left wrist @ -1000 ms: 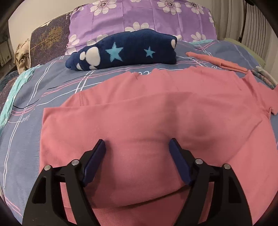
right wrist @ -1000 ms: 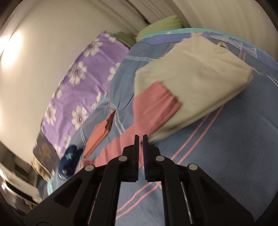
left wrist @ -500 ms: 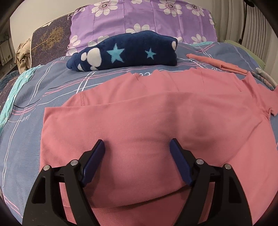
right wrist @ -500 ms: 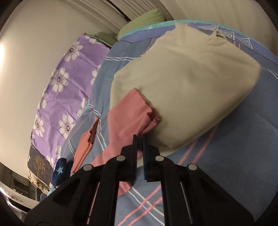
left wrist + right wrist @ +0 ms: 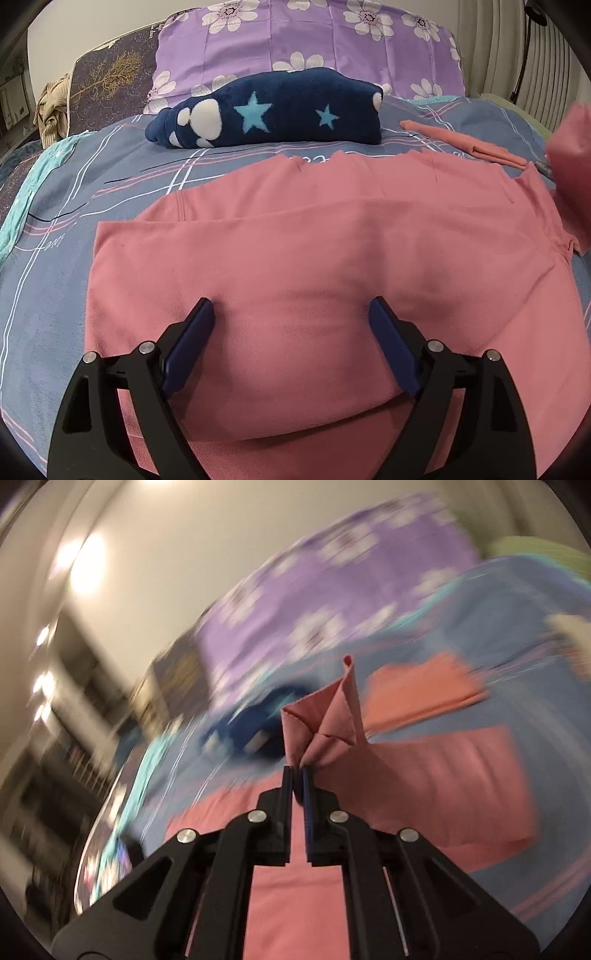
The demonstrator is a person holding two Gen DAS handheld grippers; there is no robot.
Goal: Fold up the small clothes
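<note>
The pink shirt point(image 5: 314, 251) lay spread flat across the bed point(image 5: 55, 266), partly folded, in front of a navy starred blanket point(image 5: 273, 110) and a purple flowered pillow point(image 5: 303, 37). Your left gripper point(image 5: 291, 317) rested over the shirt's near part with its jaws wide and opening further, cloth beneath them but nothing pinched. Your right gripper point(image 5: 298, 775) had its jaws clamped on a corner of the shirt point(image 5: 325, 723), lifted clear of the bed, the cloth bunched above the tips. A folded orange garment point(image 5: 469, 144) lay just beyond the shirt, to the right.
</note>
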